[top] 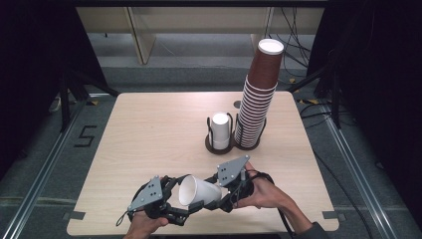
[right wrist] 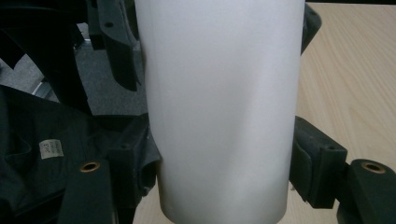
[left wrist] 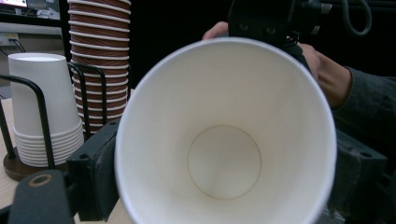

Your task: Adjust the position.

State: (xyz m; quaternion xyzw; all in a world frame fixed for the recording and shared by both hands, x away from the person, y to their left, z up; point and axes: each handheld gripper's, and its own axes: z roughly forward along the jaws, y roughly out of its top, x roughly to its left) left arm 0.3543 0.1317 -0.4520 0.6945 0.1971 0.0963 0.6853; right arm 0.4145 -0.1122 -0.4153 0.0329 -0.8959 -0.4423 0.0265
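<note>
A white paper cup (top: 196, 191) lies on its side above the table's front edge, between both grippers. My right gripper (top: 219, 194) is shut on the cup's narrow bottom end. In the right gripper view its jaws press the cup (right wrist: 219, 107) from both sides, at the right gripper (right wrist: 224, 172). My left gripper (top: 178, 199) stands at the rim end. The left gripper view looks straight into the cup (left wrist: 224, 140), whose rim is round and undented. There the left gripper (left wrist: 224, 182) is open, with a jaw close beside the rim on each side.
A black wire holder (top: 219, 146) at mid-table carries a short stack of white cups (top: 220, 130) and a tall leaning stack of brown cups (top: 259, 99). The wooden table (top: 149, 129) has bare room to the left. The white stack (left wrist: 42, 107) stands near my left gripper.
</note>
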